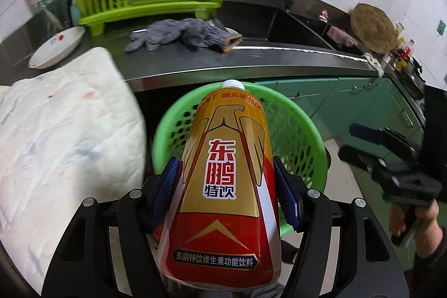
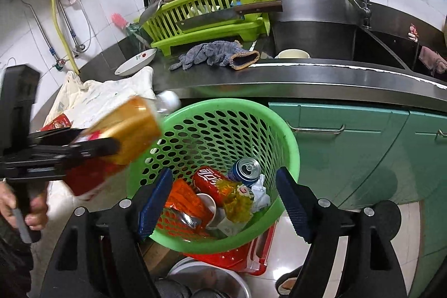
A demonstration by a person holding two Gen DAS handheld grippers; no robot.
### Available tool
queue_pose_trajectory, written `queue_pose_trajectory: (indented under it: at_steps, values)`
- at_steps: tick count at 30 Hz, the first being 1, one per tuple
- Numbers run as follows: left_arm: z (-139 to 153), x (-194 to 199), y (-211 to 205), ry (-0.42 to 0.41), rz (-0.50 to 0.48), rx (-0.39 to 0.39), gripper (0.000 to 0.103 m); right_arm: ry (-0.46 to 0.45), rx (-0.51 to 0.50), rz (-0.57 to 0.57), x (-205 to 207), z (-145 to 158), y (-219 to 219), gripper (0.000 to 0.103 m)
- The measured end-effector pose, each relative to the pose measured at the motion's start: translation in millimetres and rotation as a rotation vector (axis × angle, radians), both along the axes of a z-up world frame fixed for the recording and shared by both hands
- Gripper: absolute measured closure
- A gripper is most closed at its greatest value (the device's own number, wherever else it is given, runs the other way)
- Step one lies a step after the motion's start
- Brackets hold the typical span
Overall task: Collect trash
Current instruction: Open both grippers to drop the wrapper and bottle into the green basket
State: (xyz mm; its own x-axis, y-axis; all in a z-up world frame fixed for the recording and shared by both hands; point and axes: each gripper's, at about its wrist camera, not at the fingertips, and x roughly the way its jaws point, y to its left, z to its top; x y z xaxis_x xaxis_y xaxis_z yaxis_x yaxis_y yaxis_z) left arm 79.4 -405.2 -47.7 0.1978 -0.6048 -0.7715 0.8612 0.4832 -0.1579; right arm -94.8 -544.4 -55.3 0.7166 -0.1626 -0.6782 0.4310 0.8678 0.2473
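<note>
Trash basket (image 2: 290, 155) holds 2 cans; left gripper (image 1: 226, 194) clamps 1 bottle (image 1: 223, 186), right gripper (image 2: 223, 203) gapes empty.

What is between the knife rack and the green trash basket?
A crumpled grey glove lies on the counter between the dish rack and the green basket, clearest in the right wrist view.

We note on the left gripper (image 1: 226, 194) black angular linkage arms, 4 round silver screw heads and 2 ribbed blue pads (image 1: 164, 192). The right gripper (image 2: 223, 203) matches: same black frame, silver screws, blue ridged pads (image 2: 155, 203). Bare skin shows on the left hand (image 2: 30, 211) around a black handle; the right hand (image 1: 419, 225) meets a dark sleeve.
</note>
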Motion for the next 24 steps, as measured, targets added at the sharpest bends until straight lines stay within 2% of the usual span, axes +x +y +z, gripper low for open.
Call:
queue_pose_trajectory:
  at_steps: [6,11,12,15,24]
  values:
    - [-20.9,-5.3,-36.3,0.041,-0.013,-0.009,0.037,-0.006,-0.02,-0.003,-7.8,3.5,0.5,0.029]
    - [-36.2,-10.5,-48.9,0.055,-0.023,-0.001,0.036,-0.005,-0.012,-0.015,-13.1,2.1,-3.3,0.029]
    - [-37.3,-11.9,-49.3,0.057,-0.028,-0.007,0.032,-0.004,-0.011,-0.018,-14.0,1.9,-4.1,0.029]
    - [-36.5,-14.5,-47.9,0.051,-0.024,-0.02,0.026,-0.003,-0.009,-0.026,-16.2,1.5,-5.9,0.029]
    - [-16.1,-19.6,-23.3,-0.017,-0.022,-0.033,0.026,-0.014,-0.019,-0.005,-12.1,5.8,4.6,0.029]
